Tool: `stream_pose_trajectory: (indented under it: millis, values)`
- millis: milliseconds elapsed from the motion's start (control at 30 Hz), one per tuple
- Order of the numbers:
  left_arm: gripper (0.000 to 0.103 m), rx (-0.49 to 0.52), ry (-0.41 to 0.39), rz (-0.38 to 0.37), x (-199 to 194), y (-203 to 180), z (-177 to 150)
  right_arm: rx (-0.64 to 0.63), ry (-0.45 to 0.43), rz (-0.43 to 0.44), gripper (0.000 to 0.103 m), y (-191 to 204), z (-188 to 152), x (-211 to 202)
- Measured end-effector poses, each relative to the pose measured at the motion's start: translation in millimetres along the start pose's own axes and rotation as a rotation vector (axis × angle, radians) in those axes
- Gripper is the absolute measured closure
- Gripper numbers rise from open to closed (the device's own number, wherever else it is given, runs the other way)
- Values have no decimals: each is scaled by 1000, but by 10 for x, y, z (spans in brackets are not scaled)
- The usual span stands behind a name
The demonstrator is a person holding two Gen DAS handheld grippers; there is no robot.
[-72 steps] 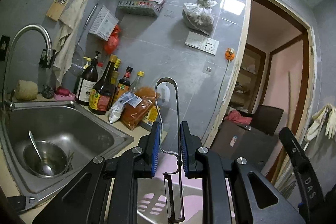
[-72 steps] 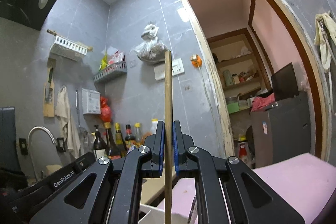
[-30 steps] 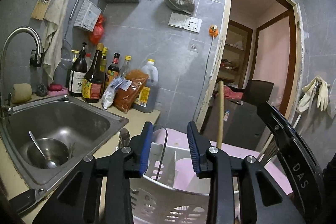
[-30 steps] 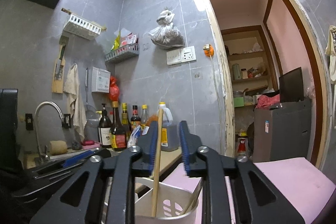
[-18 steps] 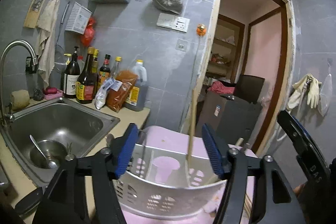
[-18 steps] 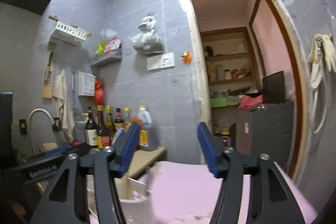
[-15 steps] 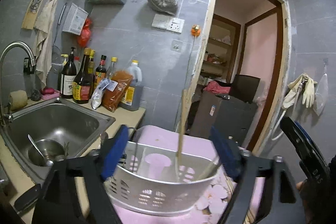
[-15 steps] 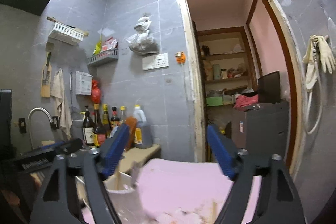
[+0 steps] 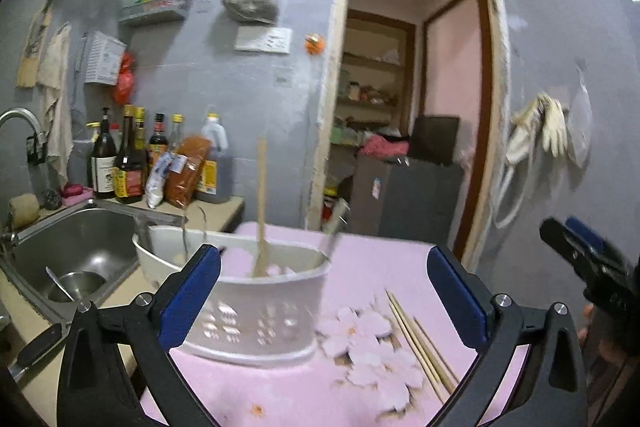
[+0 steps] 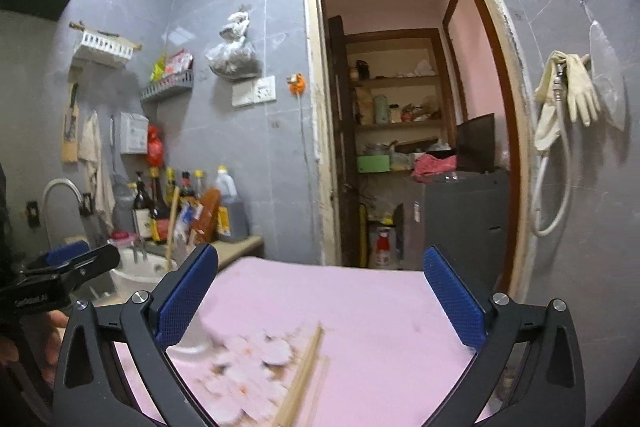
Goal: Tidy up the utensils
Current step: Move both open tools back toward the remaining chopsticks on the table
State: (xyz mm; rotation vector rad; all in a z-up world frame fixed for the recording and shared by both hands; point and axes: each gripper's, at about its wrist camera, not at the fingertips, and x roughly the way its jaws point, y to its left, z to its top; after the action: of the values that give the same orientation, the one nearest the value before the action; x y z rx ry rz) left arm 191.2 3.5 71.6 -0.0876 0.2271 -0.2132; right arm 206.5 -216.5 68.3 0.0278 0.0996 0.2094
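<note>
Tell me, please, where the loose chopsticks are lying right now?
In the left wrist view the chopsticks lie flat on the pink flowered mat, just right of the white utensil basket, outside it.

2 black tools (image 9: 324, 291) (image 10: 320, 291) w/ blue ribbed pads, silver screws.

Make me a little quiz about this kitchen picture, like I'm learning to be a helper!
1. True or false: the left gripper is holding a chopstick.
2. Where is the tall wooden stick? A) in the sink B) standing in the white basket C) on the shelf
3. Fill in: loose chopsticks lie on the ____ mat.

Key: 1 false, both it and the right gripper are opening with nothing between their jaws; 2 B; 3 pink.
</note>
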Motion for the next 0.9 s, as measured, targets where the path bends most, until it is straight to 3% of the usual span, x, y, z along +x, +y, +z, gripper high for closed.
stream_pose_trajectory:
  millis: [267, 533, 600, 733, 767, 900]
  values:
    - [2, 74, 152, -65, 199, -305, -295, -43, 128, -30, 0, -148, -243, -60]
    - [2, 83, 383, -85, 605, -416, -492, -11, 320, -7, 0, -282, -491, 108]
    - [2, 90, 423, -90, 680, -441, -548, 3, 371, 8, 6, -315, -552, 170]
    - [4, 123, 515, -87, 855, -503, -661, 9, 474, 36, 33, -324, -667, 282]
    - [8, 126, 531, -88, 889, -511, -685, 10, 497, 42, 41, -324, -697, 307]
    - [26, 114, 625, -123, 1077, -522, -784, 19, 586, 77, 56, -318, -814, 402]
